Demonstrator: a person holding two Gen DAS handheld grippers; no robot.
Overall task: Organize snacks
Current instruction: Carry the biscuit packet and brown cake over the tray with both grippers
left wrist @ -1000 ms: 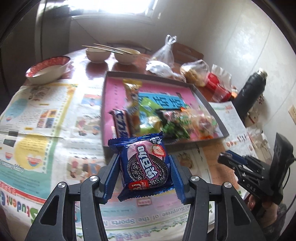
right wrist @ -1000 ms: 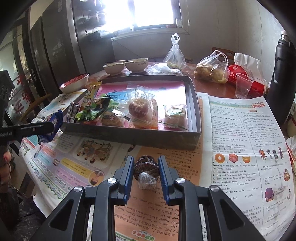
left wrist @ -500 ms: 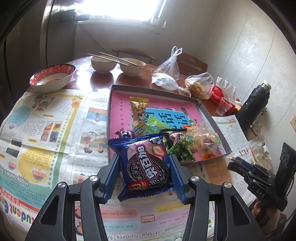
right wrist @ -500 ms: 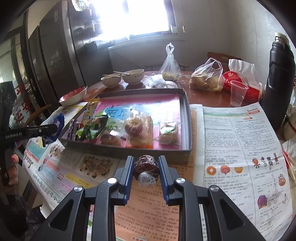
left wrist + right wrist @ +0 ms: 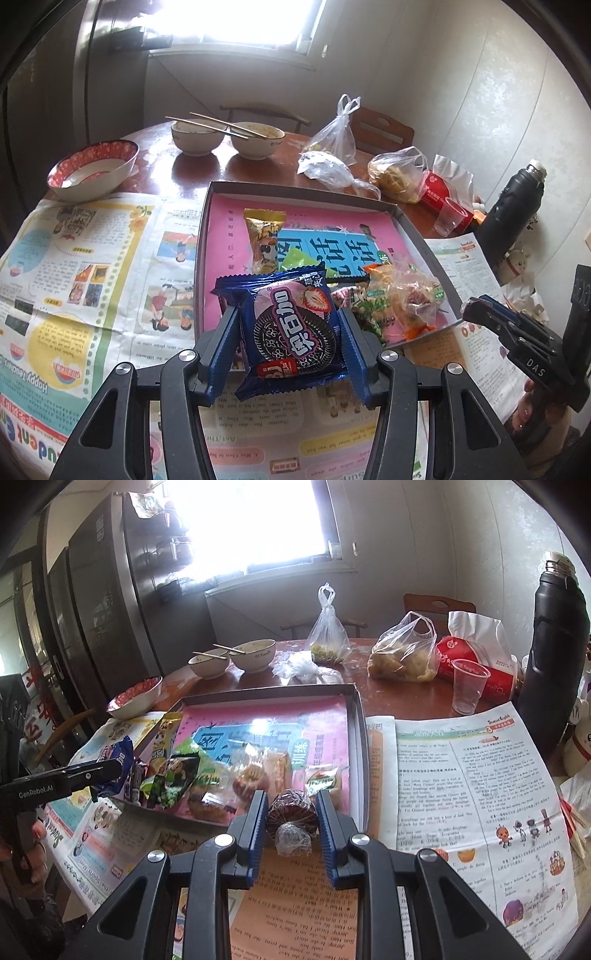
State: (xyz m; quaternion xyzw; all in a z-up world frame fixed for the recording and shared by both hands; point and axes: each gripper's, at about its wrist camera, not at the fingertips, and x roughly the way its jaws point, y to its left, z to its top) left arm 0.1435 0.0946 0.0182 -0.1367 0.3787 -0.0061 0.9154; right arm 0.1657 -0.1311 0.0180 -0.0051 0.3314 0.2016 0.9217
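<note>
Compared with a second ago, more of the round wooden table (image 5: pixel 291 147) and of the wall behind it is taken in by both wrist views, and the shallow grey tray (image 5: pixel 205 236) is seen from higher up; the grips themselves are unchanged. The tray is lined with pink and blue printed paper and is flanked by newspaper sheets (image 5: pixel 85 266). It is seen ahead of the left gripper (image 5: pixel 289 334), whose pads are pressed on a blue strawberry cookie packet (image 5: pixel 291 328), held upright over the tray's near edge. A pile of wrapped snacks (image 5: pixel 391 299) is found in the tray's near part, just beyond and to the right of that packet, with a yellow wrapped bar (image 5: pixel 264 236) further ahead.

In the right wrist view the right gripper (image 5: pixel 291 812) is clenched on a small brown cake in clear wrap (image 5: pixel 291 810), carried above the tray's near right corner.

Only the left view shows the whole red-rimmed bowl (image 5: pixel 92 171), far ahead to the left. Only the right view shows the dark cabinet (image 5: pixel 107 602) and the full height of the black flask (image 5: pixel 554 646) at far right; a clear plastic cup (image 5: pixel 469 685) stands well ahead to the right. Each gripper is also caught from the side in the other's view.
</note>
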